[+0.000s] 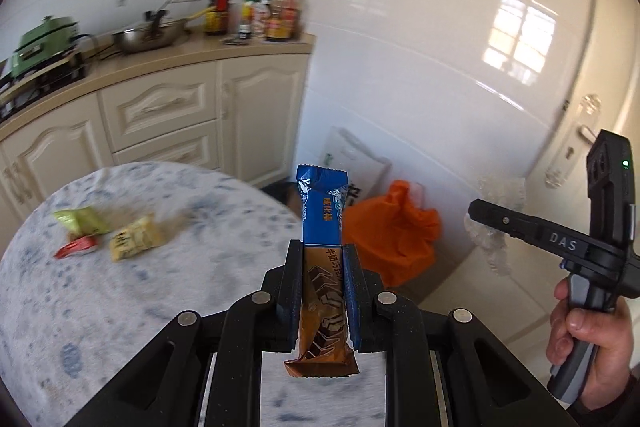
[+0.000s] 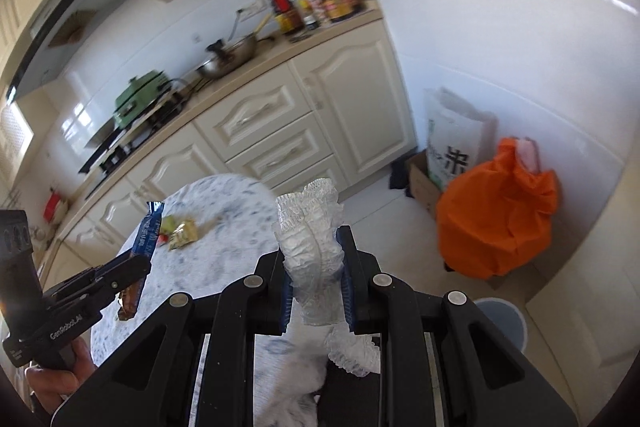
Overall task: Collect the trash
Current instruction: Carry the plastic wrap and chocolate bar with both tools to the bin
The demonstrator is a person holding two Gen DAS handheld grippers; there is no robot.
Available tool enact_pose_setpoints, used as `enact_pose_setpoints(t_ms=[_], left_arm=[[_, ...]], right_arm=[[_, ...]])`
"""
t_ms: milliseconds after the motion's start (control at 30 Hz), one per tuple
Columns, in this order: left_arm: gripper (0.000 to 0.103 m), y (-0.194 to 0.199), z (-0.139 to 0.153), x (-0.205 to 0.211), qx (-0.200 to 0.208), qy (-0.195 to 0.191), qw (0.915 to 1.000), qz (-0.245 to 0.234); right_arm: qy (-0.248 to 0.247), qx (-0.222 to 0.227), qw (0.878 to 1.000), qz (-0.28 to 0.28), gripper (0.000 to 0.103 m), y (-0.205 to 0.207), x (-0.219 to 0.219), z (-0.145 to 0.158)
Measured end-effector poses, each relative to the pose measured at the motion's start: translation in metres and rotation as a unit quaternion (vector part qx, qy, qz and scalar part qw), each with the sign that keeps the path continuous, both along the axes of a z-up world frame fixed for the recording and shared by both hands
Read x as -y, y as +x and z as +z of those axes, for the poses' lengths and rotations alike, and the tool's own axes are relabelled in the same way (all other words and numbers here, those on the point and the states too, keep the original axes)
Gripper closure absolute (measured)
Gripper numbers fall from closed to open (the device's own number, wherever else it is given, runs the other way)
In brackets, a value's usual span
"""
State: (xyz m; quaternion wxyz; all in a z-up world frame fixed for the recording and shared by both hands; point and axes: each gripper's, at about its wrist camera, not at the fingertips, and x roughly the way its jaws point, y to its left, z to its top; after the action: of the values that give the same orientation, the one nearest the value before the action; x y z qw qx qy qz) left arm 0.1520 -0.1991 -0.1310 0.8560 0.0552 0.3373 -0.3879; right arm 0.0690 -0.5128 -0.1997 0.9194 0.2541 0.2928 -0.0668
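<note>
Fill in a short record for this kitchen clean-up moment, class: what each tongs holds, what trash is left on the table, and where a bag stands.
left tongs: shut on blue-and-brown snack wrapper
right tongs: shut on crumpled clear plastic
left on round table: green packet, yellow packet, red scrap
orange bag: on the floor by the white wall

Cream kitchen, glossy white tiled walls

Ahead and left of my tongs I see cream cabinets (image 1: pixel 160 107) under a beige counter (image 1: pixel 168 57) carrying a wok (image 1: pixel 150 35), a green cooker (image 1: pixel 44 45) and clustered bottles (image 1: pixel 260 13). A window's reflection (image 1: pixel 520 39) glows on the wall to the right, beside a door handle (image 1: pixel 588 133); an orange bag (image 2: pixel 496 211) sits on the pale floor.
</note>
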Motion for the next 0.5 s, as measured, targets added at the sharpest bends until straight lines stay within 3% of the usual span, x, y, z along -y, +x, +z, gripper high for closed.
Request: enact_pose_setpoints(t_ms=[300, 500], left_arm=[[0.088, -0.023, -0.024, 0.117, -0.054, 0.021, 0.9920, -0.113], [0.088, -0.032, -0.058, 0.192, -0.090, 0.052, 0.9817, -0.160]], right_arm=[[0.018, -0.039, 0.994, -0.096, 0.084, -0.056, 0.069, -0.036], [0.054, -0.083, 0.985, -0.143, 0.084, -0.076, 0.112, -0.084]])
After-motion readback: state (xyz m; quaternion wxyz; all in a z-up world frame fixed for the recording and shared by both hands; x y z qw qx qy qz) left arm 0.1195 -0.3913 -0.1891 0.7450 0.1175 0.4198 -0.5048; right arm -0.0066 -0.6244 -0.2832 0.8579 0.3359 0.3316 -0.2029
